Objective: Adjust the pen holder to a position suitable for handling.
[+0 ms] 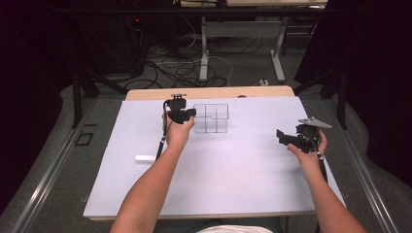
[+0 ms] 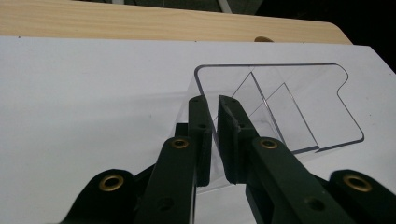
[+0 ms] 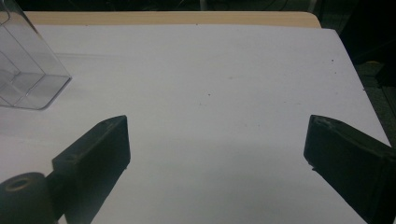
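No readable text, labels, brands, numbers or signs anywhere: not on the surface [image 1: 218, 170], nor elsewhere.

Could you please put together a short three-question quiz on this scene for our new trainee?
1. True or false: the right gripper has its jaws spread wide over bare table.
2. What does the left gripper close on? A) the small white block B) a wall of the clear divided container C) nothing
3. Fill in: the white block lies to the left of the person's left ____.

Key: 1 true; 2 B; 3 forearm.
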Demonstrator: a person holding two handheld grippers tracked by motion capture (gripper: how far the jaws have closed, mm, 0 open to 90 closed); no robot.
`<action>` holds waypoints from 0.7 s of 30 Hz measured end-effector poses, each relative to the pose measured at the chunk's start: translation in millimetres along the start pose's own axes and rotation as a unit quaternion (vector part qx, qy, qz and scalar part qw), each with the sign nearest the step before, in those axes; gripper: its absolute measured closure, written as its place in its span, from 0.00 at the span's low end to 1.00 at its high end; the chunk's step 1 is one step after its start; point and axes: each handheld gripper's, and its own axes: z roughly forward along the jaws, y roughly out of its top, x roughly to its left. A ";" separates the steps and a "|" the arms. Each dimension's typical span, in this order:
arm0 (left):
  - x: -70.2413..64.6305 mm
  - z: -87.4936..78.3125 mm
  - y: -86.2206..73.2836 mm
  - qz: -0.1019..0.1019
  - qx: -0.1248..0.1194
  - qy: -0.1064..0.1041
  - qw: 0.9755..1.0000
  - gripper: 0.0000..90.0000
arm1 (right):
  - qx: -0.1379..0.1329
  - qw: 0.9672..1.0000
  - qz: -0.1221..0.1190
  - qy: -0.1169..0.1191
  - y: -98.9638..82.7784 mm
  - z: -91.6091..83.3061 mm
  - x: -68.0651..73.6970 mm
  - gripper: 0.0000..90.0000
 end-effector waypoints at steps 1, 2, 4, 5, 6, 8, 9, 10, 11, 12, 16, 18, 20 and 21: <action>0.3 -0.3 0.2 0.000 0.002 -0.001 1.000 0.93 | 0.000 1.000 0.000 0.000 0.0 0.0 0.0 0.07; 0.7 -0.3 0.3 0.000 0.002 -0.002 1.000 0.93 | 0.000 1.000 0.000 0.000 0.0 -0.1 0.0 0.07; 1.3 -0.8 0.4 -0.001 0.003 -0.007 1.000 0.92 | 0.000 1.000 0.000 0.001 0.0 -0.2 -0.1 0.07; 1.4 -1.2 0.4 -0.002 0.002 -0.008 1.000 0.89 | 0.000 1.000 0.000 0.001 0.0 -0.3 -0.1 0.07; 1.6 -1.8 0.6 -0.001 0.003 -0.009 1.000 0.89 | 0.000 1.000 0.000 0.001 0.0 -0.3 -0.1 0.07; 2.4 -3.2 1.2 0.001 0.002 -0.013 1.000 0.87 | 0.002 1.000 0.000 0.001 -0.4 0.1 -0.2 0.07; 2.5 -3.5 1.2 0.000 -0.004 -0.013 1.000 0.87 | 0.002 1.000 0.000 0.000 -0.5 0.2 -0.2 0.07; 3.3 -4.4 1.6 0.002 -0.005 -0.016 1.000 0.86 | 0.002 1.000 -0.001 0.000 -0.5 0.2 -0.2 0.07; 3.7 -5.3 2.0 0.002 -0.005 -0.015 1.000 0.86 | 0.002 1.000 -0.001 0.000 -0.5 0.2 -0.2 0.07; 4.6 -6.6 2.2 0.003 -0.005 -0.014 1.000 0.85 | 0.002 1.000 -0.001 0.001 -0.5 0.2 -0.1 0.07; 7.3 -11.4 3.7 0.004 -0.007 -0.018 1.000 0.82 | 0.002 1.000 -0.001 0.001 -0.4 0.1 -0.1 0.07; 8.9 -15.5 4.7 0.009 -0.010 -0.020 1.000 0.80 | 0.001 1.000 -0.002 0.000 -0.3 0.1 -0.2 0.07; 10.1 -18.8 5.1 0.011 -0.016 -0.022 1.000 0.78 | 0.002 1.000 -0.001 0.001 -0.4 0.1 0.0 0.07; 11.4 -21.0 5.4 0.013 -0.018 -0.023 0.999 0.75 | 0.003 1.000 0.002 0.000 -0.5 0.0 0.7 0.08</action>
